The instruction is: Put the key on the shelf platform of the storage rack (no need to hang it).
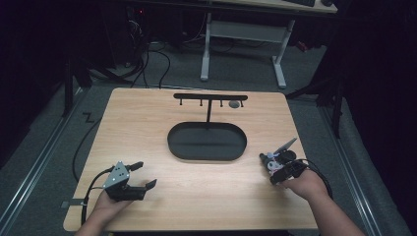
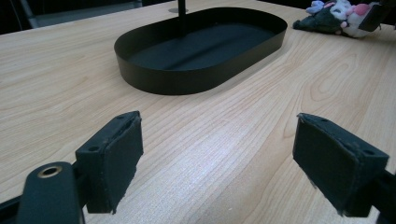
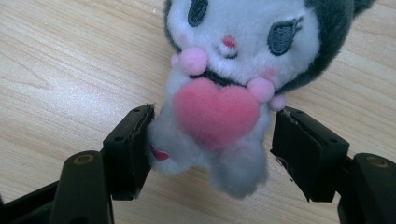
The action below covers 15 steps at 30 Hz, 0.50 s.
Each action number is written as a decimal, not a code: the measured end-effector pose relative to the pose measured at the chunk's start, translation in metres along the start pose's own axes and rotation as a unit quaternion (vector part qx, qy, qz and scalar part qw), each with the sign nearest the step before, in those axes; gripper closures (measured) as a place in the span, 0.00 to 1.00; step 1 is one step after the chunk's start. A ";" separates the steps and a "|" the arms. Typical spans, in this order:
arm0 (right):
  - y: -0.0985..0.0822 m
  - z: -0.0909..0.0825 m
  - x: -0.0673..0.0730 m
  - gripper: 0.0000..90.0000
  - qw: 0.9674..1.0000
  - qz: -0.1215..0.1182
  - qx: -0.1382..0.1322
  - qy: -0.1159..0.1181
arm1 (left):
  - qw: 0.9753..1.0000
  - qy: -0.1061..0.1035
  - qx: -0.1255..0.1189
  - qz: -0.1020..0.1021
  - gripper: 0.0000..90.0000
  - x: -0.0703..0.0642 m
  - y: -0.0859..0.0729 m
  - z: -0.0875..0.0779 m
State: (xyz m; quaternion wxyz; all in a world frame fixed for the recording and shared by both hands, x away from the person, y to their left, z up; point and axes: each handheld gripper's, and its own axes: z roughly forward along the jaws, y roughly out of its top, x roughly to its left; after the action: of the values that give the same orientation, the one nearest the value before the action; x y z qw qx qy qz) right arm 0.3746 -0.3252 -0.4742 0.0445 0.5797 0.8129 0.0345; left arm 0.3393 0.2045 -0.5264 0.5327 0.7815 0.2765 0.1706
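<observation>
**Right gripper straddles the plush toy**

High view: the plush toy point(image 1: 271, 161) lies on the table point(image 1: 196, 206) at the right of the frame, just right of the black oval tray point(image 1: 206, 141) with its hook stand point(image 1: 210, 97). The right gripper point(image 1: 281, 169) sits right over the toy, while the left gripper point(image 1: 146, 174) rests at the lower left, well apart from it, so the right hand is clearly the nearer one.

Left gripper view: the jaws stand wide apart over bare wood with nothing between them. The tray point(image 2: 196, 77) fills the upper middle, and the toy point(image 2: 336, 16) shows far off in the upper right corner.

Right gripper view: the toy point(image 3: 219, 112) lies face up, head toward the top of the frame, body and legs running down between the two jaws. Its long axis points along the jaws, so they flank its sides. The jaws are about half open; the left pad point(image 3: 133, 149) touches the fur, the right pad point(image 3: 299, 149) stands just clear. The toy looks bracketed, not yet squeezed.
</observation>
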 end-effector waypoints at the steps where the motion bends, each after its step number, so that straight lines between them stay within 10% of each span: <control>1: 0.000 0.000 0.001 0.35 1.000 0.001 0.000 -0.002 | 1.000 0.001 -0.001 -0.001 0.19 0.000 0.000 0.000; 15: 0.001 0.003 -0.002 0.40 1.000 0.000 0.005 0.012 | 1.000 0.001 0.002 0.002 0.19 0.000 0.000 0.000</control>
State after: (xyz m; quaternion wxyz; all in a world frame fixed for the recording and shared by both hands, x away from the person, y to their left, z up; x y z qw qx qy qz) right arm 0.3762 -0.3266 -0.4766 0.0317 0.5798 0.8133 0.0378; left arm 0.3389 0.2042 -0.5264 0.5307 0.7828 0.2758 0.1718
